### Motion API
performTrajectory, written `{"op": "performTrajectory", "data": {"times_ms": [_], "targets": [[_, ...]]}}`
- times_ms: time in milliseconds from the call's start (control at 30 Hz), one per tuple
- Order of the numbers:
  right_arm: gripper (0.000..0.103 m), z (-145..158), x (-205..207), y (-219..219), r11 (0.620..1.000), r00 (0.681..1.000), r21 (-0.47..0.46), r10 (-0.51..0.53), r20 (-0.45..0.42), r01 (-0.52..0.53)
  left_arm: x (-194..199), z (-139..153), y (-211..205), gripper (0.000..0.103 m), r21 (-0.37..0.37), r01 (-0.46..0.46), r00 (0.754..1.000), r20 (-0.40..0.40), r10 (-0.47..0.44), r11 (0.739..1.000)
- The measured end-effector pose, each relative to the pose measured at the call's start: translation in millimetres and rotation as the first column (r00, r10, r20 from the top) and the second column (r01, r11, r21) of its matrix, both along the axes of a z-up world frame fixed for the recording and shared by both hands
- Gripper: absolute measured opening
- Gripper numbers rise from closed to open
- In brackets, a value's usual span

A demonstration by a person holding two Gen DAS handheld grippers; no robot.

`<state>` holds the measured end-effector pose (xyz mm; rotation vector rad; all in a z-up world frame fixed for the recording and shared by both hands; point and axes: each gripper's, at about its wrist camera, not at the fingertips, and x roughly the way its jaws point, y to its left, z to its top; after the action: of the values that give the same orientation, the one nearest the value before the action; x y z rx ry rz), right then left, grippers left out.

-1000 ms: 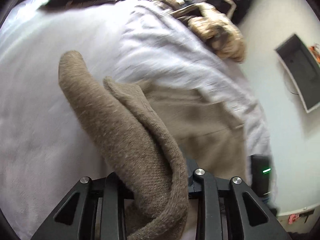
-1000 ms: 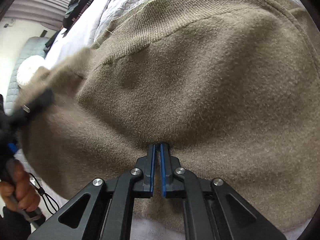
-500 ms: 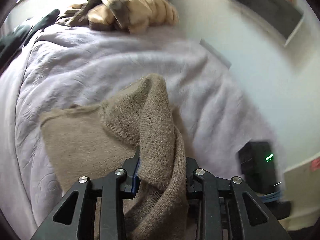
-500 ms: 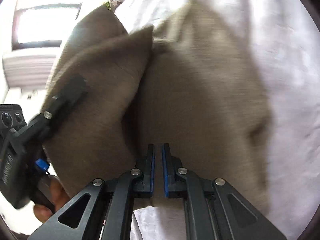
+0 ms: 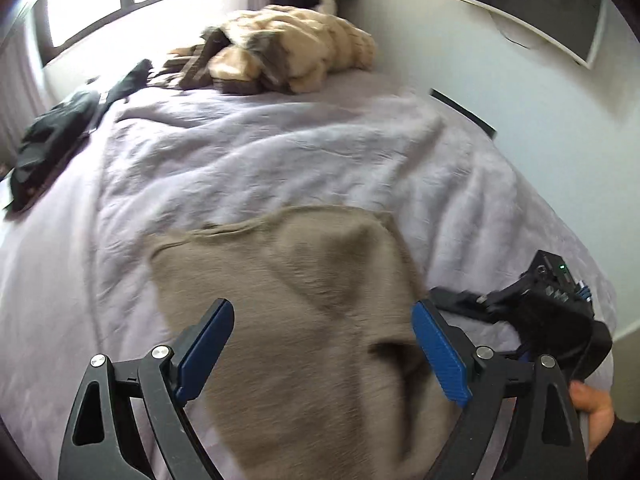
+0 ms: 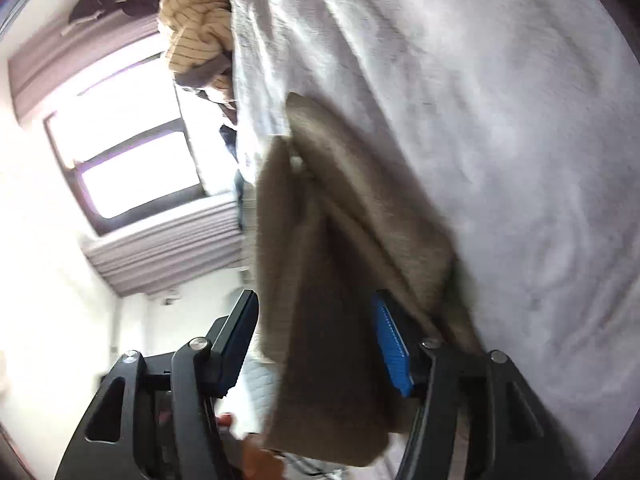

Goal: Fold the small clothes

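The left gripper point(image 5: 322, 344), black with blue pads, has its jaws spread wide apart over the taupe knitted sweater point(image 5: 304, 320), gripping nothing. The sweater lies folded over on the pale lilac quilted bedspread point(image 5: 280, 152), filling the near middle of the left wrist view from centre down to 6 o'clock, its ribbed edge running across the far side. The right gripper point(image 6: 316, 344) is also parted; sweater layers hang between its two pads in the right wrist view, blurred, and the pads are not pressed onto the cloth. In the left wrist view the right gripper's black body appears at 4 o'clock, beside the sweater's edge. A cream quilted puffer jacket point(image 5: 296, 60) sits at 12 o'clock, and dark clothes point(image 5: 52, 140) lie at 10 o'clock.
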<state>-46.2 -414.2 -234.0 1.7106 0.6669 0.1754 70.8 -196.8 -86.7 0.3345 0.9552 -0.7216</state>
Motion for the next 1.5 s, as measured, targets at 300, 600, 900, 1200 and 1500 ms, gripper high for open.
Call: {"op": "performTrajectory", "data": {"times_ms": [300,600,900,1200,1500], "targets": [[0.064,49.1,64.5,-9.3,0.927,0.957,-0.243,0.267,-0.111,-0.286,36.6,-31.8,55.3,0.091,0.105,-0.217,0.967,-0.115,0.228,0.971],[0.014,114.1,150.4,32.2,0.455,0.817,-0.689,0.425,-0.389,-0.564,63.5,-44.3,94.3,0.091,0.102,-0.381,0.911,-0.126,0.392,0.919],[0.017,85.2,119.9,-27.5,0.645,0.890,-0.614,0.305,-0.340,-0.455,55.6,-75.8,71.3,0.091,0.202,-0.299,0.944,-0.082,0.321,0.932],[0.043,89.7,39.2,-43.0,0.680,0.895,-0.599,0.211,-0.394,-0.424,52.8,-72.1,93.9,0.091,0.236,-0.287,0.941,-0.114,0.320,0.928],[0.020,108.8,1.2,14.7,0.565,0.808,-0.578,0.437,-0.396,-0.588,10.8,-69.9,95.6,0.091,0.203,-0.172,0.944,-0.247,0.220,0.964]]}}
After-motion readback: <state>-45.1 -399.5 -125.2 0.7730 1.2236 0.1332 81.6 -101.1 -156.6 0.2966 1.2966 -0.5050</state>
